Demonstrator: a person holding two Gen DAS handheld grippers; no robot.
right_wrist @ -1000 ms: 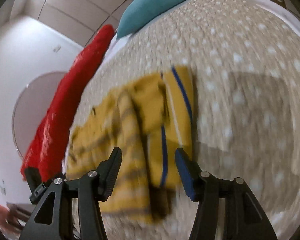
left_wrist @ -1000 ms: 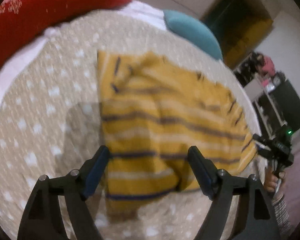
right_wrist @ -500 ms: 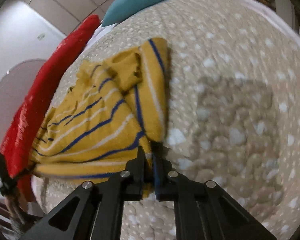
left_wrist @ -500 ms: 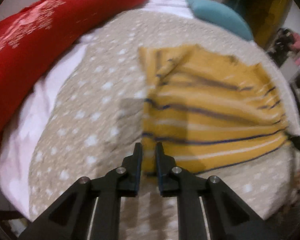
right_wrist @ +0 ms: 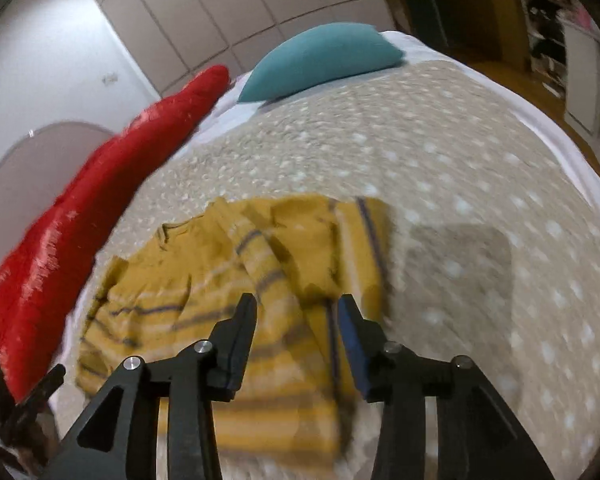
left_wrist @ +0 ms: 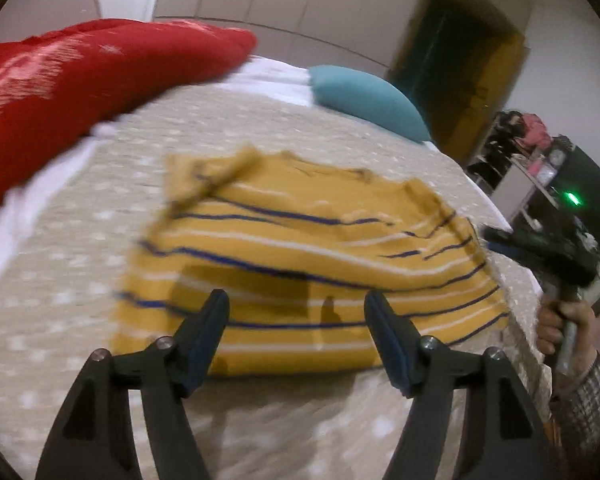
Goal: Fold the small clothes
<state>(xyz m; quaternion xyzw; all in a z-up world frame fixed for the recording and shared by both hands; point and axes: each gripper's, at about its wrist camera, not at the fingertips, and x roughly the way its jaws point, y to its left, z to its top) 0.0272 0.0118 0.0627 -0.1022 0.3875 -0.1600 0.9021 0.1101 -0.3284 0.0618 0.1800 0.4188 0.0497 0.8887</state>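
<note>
A yellow garment with blue and white stripes (left_wrist: 300, 264) lies spread on the beige dotted bedspread (left_wrist: 80, 248). My left gripper (left_wrist: 296, 308) is open and empty, hovering over the garment's near edge. My right gripper (right_wrist: 296, 312) is open and empty above the garment (right_wrist: 204, 304), near its folded right side. The right gripper also shows in the left wrist view (left_wrist: 540, 252) at the garment's right edge, held by a hand. The frames are blurred by motion.
A red pillow (left_wrist: 80, 76) and a teal pillow (left_wrist: 368, 100) lie at the head of the bed. The bed's right edge (right_wrist: 572, 160) drops toward the floor and shelves (left_wrist: 540, 160).
Half a second ago both grippers were shut on the garment's near edge. Now both have opened, let it go and pulled back; the garment lies flatter on the bed.
</note>
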